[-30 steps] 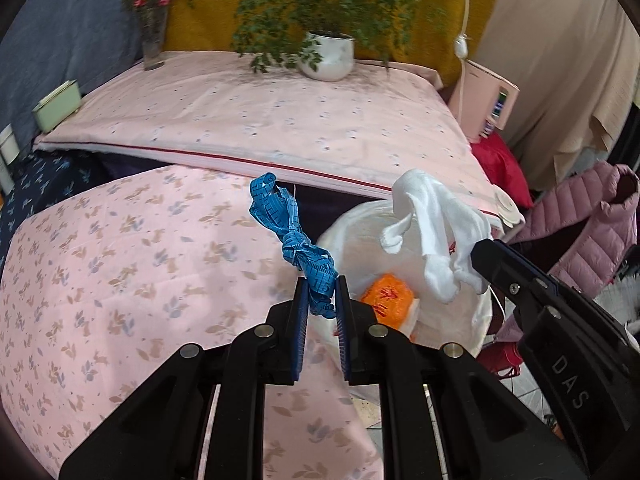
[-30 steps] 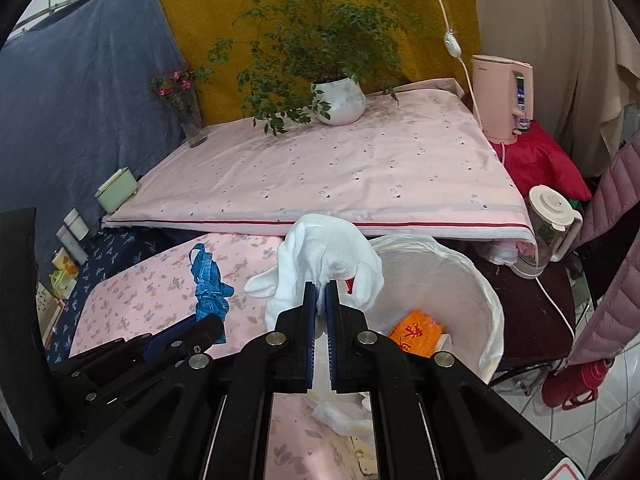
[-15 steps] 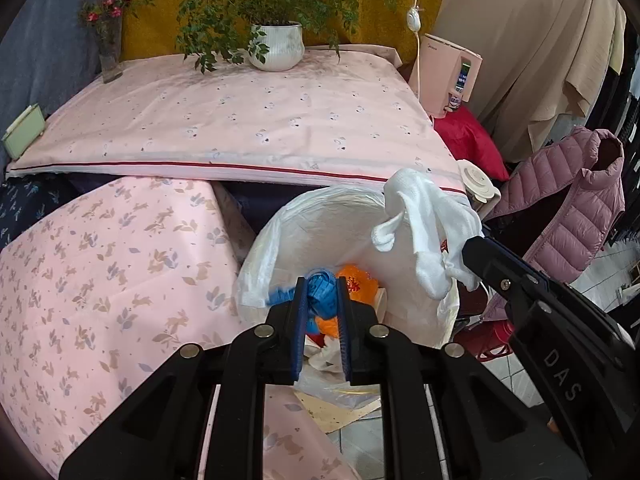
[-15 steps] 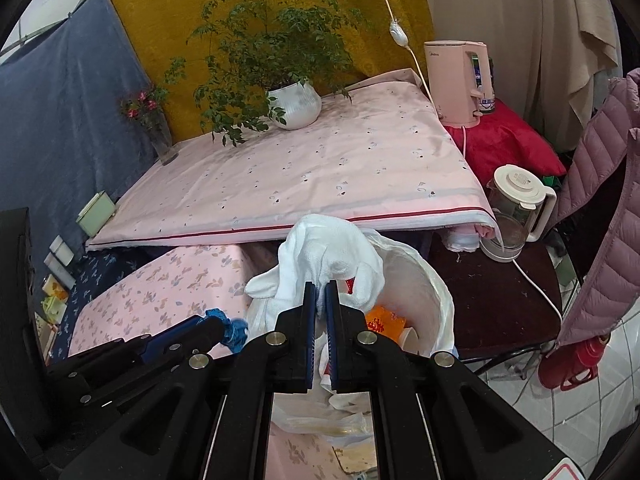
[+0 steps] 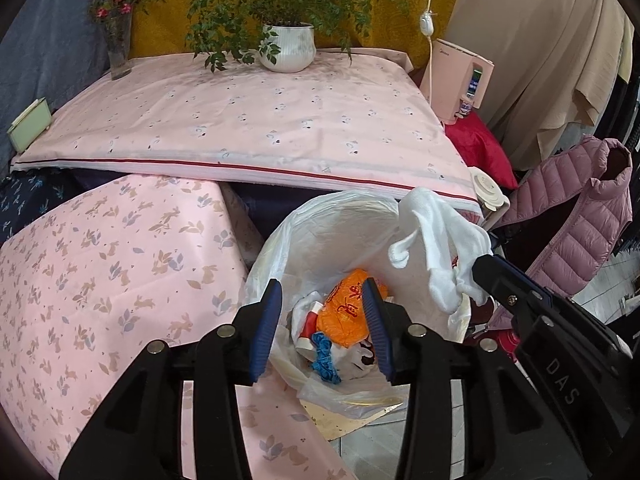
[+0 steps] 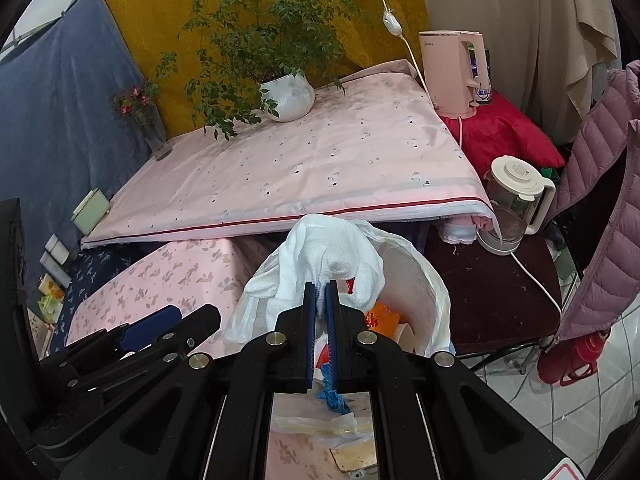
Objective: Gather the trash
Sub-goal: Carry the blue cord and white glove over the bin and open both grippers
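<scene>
Hanging over the mouth of the white trash bag (image 5: 332, 232), the left gripper (image 5: 322, 300) is being held with its blue-padded fingers spread wide and nothing between them. Directly below it, inside the bag, a crumpled blue strip (image 5: 325, 358) is lying beside an orange wrapper (image 5: 348, 314) and some white and red scraps. What the smaller scraps are cannot be told with confidence, since they are partly hidden by the fingers.

At the bag's right rim, the right gripper (image 6: 320, 286) is being kept pressed together on a white cloth (image 6: 328, 256), which is being held bunched just above the rim and is drooping over it. In the left wrist view the same cloth (image 5: 436, 240) is seen being pinched at its lower right end by the right gripper (image 5: 478, 268).

The bag is standing at the near right corner of a low surface covered by a pink leaf-print cloth (image 5: 100, 272). Beyond it, a table under a pale pink sheet (image 5: 248, 120) is carrying a potted plant (image 5: 286, 48) at its far edge, a vase of flowers (image 5: 118, 46) at the far left corner and a small green box (image 5: 30, 128) at the left edge. Past the right edge, a pink kettle (image 6: 450, 74) is standing on red fabric, and a glass jug (image 6: 510, 196) is sitting near the sheet's near right corner.
</scene>
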`<action>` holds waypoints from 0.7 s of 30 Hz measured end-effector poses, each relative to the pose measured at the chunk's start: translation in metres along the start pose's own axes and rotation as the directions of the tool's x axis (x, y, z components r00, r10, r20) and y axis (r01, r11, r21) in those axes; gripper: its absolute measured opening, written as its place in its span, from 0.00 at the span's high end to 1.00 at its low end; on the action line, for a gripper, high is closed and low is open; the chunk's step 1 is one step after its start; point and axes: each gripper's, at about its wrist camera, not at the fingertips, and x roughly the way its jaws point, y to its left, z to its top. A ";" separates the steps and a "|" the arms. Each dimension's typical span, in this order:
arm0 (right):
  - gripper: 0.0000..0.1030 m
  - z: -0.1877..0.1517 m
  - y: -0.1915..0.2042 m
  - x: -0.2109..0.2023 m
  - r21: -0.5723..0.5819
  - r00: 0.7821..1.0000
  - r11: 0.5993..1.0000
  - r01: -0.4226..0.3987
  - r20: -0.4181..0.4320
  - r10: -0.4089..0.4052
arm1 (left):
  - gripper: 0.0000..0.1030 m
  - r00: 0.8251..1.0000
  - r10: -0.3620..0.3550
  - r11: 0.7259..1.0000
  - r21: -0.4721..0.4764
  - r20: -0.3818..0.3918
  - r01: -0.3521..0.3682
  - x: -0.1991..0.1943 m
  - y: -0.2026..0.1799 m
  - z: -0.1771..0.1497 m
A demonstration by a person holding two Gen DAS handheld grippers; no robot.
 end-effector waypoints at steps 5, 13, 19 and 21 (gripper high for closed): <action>0.95 -0.001 0.008 0.005 -0.015 1.000 1.000 -0.004 -0.012 0.004 | 0.61 1.000 0.021 1.000 -0.013 -0.005 -0.021 0.002 0.009 -0.003; 0.95 -0.003 0.019 0.012 -0.052 1.000 0.999 -0.004 -0.028 0.003 | 0.61 0.998 0.063 0.997 -0.033 -0.008 -0.063 0.004 0.024 -0.006; 0.95 -0.004 0.028 0.013 -0.078 1.000 0.997 -0.002 -0.028 -0.001 | 0.60 0.996 0.083 0.995 -0.049 -0.012 -0.084 0.005 0.034 -0.010; 0.95 -0.004 0.030 0.013 -0.082 1.000 0.997 0.000 -0.025 -0.003 | 0.54 0.996 0.092 0.994 -0.053 -0.006 -0.092 0.004 0.037 -0.011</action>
